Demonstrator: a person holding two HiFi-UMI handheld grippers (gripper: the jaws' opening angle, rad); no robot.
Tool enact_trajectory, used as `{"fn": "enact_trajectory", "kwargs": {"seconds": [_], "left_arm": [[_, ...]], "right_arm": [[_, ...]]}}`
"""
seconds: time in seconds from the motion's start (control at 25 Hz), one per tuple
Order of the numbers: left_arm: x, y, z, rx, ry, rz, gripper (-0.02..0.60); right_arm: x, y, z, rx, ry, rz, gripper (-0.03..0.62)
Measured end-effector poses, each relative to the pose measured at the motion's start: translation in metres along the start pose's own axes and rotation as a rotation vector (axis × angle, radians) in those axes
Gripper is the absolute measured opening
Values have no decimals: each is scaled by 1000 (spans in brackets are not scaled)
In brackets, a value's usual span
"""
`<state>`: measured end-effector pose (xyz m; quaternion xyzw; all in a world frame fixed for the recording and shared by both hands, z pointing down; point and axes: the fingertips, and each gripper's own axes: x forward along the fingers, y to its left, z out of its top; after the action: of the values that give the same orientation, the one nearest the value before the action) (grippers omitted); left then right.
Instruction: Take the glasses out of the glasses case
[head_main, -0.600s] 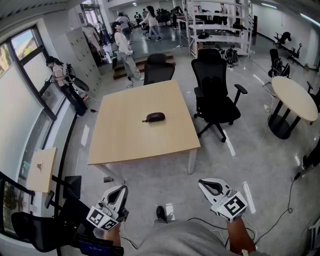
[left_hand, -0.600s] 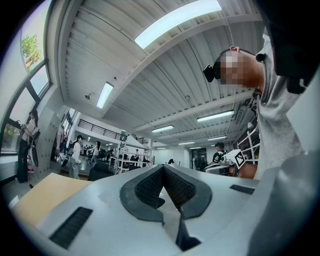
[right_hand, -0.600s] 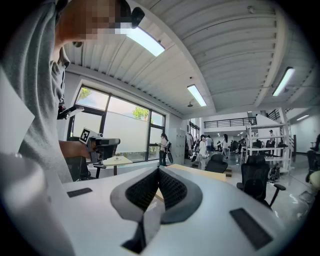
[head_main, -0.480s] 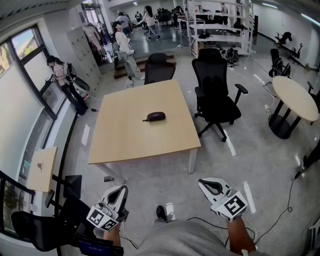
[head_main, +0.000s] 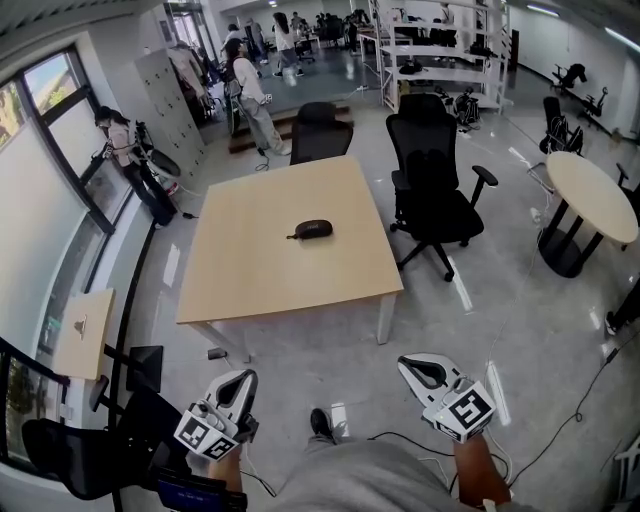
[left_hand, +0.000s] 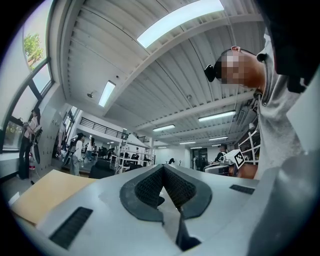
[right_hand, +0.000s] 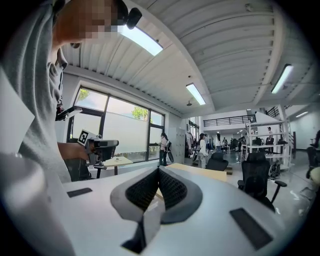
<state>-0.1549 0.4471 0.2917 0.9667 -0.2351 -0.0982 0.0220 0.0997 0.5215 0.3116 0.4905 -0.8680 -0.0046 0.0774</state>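
Note:
A dark, closed glasses case (head_main: 311, 229) lies near the middle of the square wooden table (head_main: 240, 280), far ahead of me. My left gripper (head_main: 240, 381) is held low at the bottom left, well short of the table, jaws shut and empty. My right gripper (head_main: 414, 368) is at the bottom right, also shut and empty. In the left gripper view the gripper (left_hand: 163, 170) has its pads together, with a corner of the table (left_hand: 40, 195) at left. In the right gripper view the gripper (right_hand: 158, 172) is shut too, with the table (right_hand: 205, 172) beyond it. The glasses are not visible.
Black office chairs stand behind (head_main: 318, 135) and to the right (head_main: 432, 190) of the table. A round table (head_main: 590, 195) is at far right, a small side table (head_main: 82, 335) and a black chair (head_main: 75, 460) at the left. Several people stand in the back. Cables (head_main: 560, 420) lie on the floor.
Nothing on the table has moved and both grippers hold the same place. Only the view has shifted very slightly and people in the background have walked on.

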Motion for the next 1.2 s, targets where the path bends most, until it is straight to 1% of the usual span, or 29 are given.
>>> {"fn": "enact_trajectory", "kwargs": {"seconds": [0.28,0.44,0.6,0.68,0.92,1.2], "left_arm": [[3,3,-3,-13,6,2,6],[0,14,-7,-27,8,2,6],[1,31,-13,-44,11,-1,6],[4,40,-14,-52,13,-3,6],[12,79,-16,-72,16,-12,6],[29,148,-10,-79,13,-46,6]], "right_arm": [[6,-2,5,38,-36,13,8],[18,-2,5,29,-50,7,8],[35,-4,-2,46,4,1,8],[44,-8,-1,52,13,-6,8],[82,-19,3,53,25,-22,8],[146,-36,18,48,22,-55,8]]}}
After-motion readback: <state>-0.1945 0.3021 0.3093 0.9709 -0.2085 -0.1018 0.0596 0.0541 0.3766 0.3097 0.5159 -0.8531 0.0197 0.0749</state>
